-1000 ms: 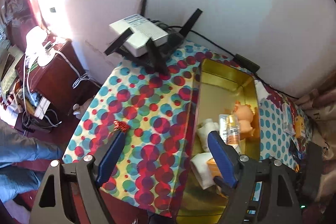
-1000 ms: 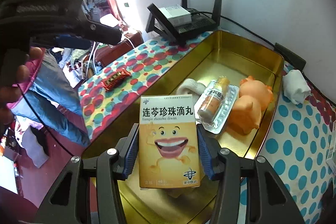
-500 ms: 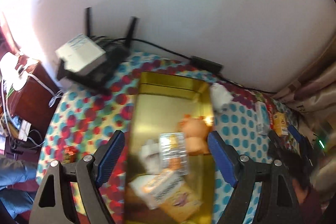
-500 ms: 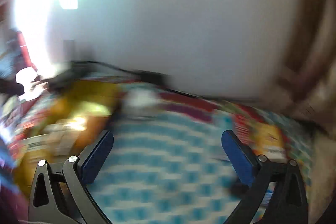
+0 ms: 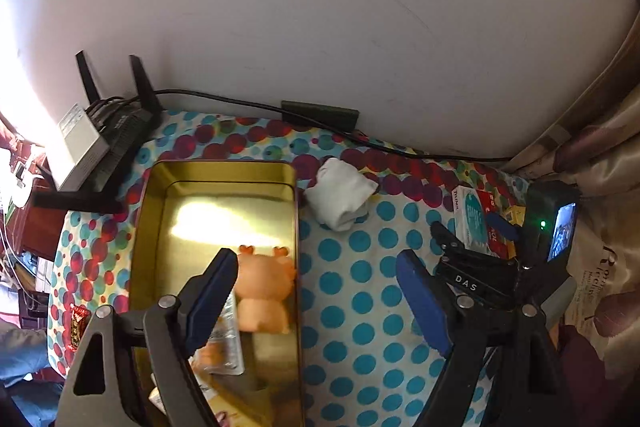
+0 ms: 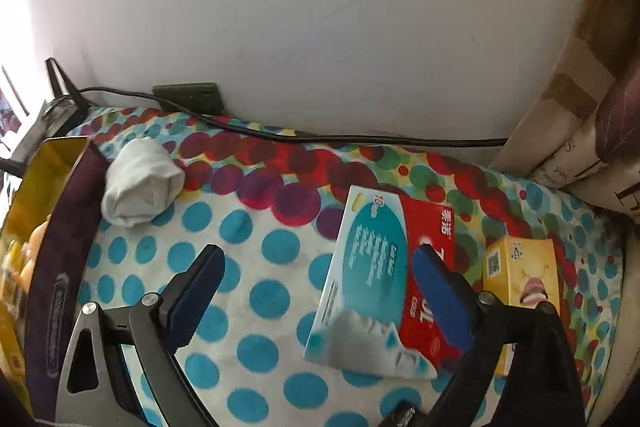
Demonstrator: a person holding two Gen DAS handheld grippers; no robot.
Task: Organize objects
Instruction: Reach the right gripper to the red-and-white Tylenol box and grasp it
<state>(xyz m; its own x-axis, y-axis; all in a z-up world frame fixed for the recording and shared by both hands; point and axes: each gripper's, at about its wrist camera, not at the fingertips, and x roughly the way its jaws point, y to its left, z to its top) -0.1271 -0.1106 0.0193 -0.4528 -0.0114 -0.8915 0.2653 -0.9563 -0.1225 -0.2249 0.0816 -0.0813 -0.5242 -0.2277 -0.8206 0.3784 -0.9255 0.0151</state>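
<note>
A gold metal tin (image 5: pixel 218 173) lies on the polka-dot cloth and holds an orange pig toy (image 5: pixel 262 291), a blister-packed bottle (image 5: pixel 228 339) and a yellow box at its near end. My left gripper (image 5: pixel 316 291) is open and empty above the tin's right edge. My right gripper (image 6: pixel 318 295) is open and empty over the cloth, its right finger above a teal-and-red medicine box (image 6: pixel 380 267). A small yellow box (image 6: pixel 520 275) lies right of that. A rolled white cloth (image 6: pixel 140 183) lies beside the tin (image 6: pixel 52 163).
A router (image 5: pixel 100 143) with a white box on it stands at the back left against the wall. A black cable (image 6: pixel 320 137) and adapter (image 5: pixel 320 113) run along the wall. Curtains and pillows (image 6: pixel 580 147) bound the right side. A red candy (image 5: pixel 78 323) lies left of the tin.
My right gripper let go of the yellow smiley box into the tin and swung right over the medicine boxes. My left gripper moved right, from the cloth's left side to over the tin's right edge.
</note>
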